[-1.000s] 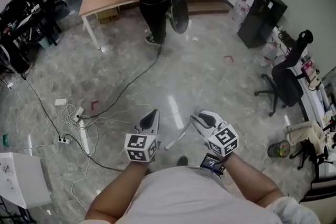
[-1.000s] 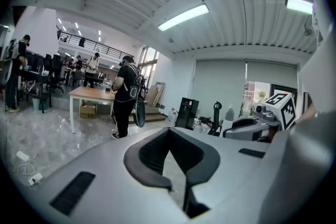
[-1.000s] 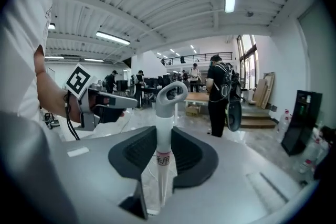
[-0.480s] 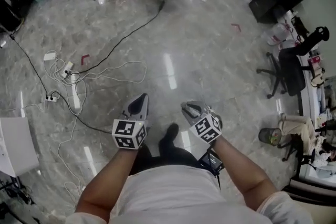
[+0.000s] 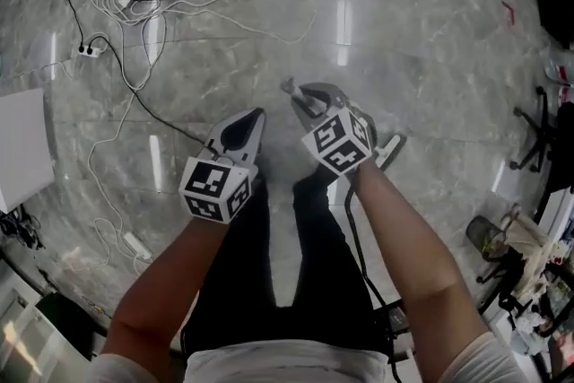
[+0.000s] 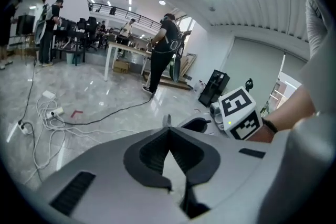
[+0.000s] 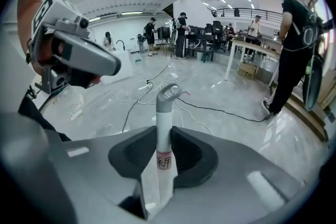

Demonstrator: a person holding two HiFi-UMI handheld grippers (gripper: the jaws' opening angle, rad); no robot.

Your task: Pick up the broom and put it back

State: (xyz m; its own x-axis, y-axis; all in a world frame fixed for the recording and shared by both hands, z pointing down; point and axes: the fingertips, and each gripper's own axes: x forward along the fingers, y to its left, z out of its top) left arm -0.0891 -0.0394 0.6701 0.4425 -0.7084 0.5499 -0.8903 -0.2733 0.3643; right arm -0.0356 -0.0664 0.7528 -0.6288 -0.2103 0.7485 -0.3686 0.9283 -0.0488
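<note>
Grey marble floor, glossy with lamp glare, filled the head view. At nine o'clock we logged a white panel. At eleven o'clock lay loose cables and a power strip.

Just left of centre we saw the left gripper pointing toward twelve o'clock, low over the floor. Its own view showed the jaws met at the tips, with only floor showing behind them. In that view a person in black stood at twelve o'clock beside a white table.

Just right of centre was the right gripper, beside the left one but apart from it, angled toward eleven o'clock. We noted it was clamped on the broom. The pale handle ran straight up between the two pads, which pressed on it from either side. A grey hanging loop capped the handle beyond the jaw tips, and a small printed label sat on it at the grip. In the head view only that loop end poked out at the gripper's eleven o'clock; the rest of the broom we could not trace.

At three o'clock an office chair stood near the edge.
</note>
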